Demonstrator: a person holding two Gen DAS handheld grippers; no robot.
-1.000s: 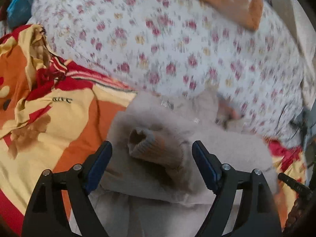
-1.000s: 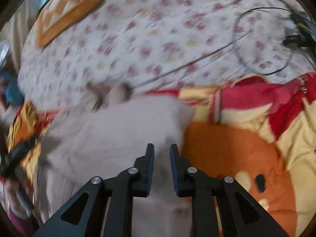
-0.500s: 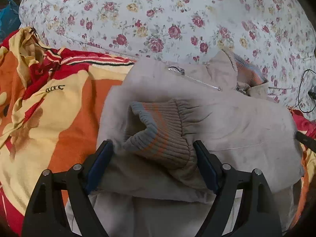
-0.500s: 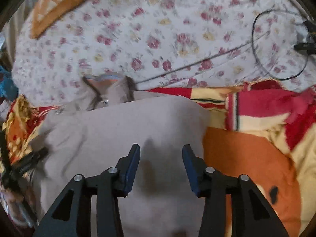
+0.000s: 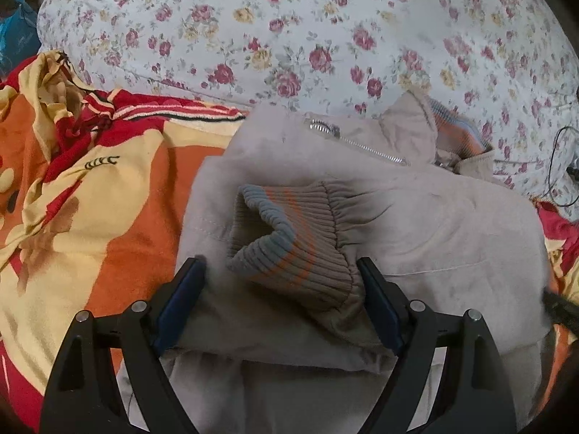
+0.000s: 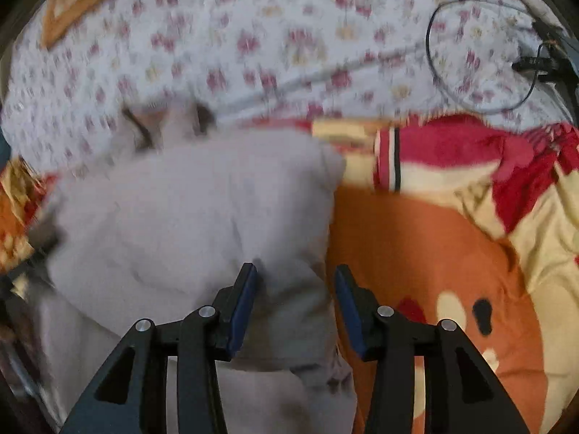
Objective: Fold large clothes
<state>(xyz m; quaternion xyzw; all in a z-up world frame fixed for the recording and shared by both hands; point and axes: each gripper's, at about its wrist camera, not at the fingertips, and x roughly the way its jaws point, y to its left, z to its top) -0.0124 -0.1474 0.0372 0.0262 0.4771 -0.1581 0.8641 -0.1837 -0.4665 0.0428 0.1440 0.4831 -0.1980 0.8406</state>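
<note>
A beige jacket point(image 5: 434, 231) is lying folded on an orange cartoon blanket point(image 5: 108, 224). The left claw point(image 5: 282, 282) is gaping wide around the ribbed cuff point(image 5: 289, 242), unchanged. The right claw point(image 6: 295, 282), clenched a second ago, is now spread over the jacket's edge, gripping nothing.

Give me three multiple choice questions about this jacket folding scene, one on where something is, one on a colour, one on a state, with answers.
1. Where does the ribbed cuff lie?
A. on top of the beige jacket
B. on the floral sheet
C. on the orange blanket

2. What colour are the cuff's thin stripes?
A. green
B. orange
C. white

3. How is the left gripper?
A. shut on the cuff
B. shut on the zipper
C. open, jaws either side of the cuff

Answers:
1 A, the cuff rests folded onto the jacket body.
2 B, orange lines cross the ribbing behind a grey-blue edge.
3 C, both pads stand apart with the cuff between them.
</note>
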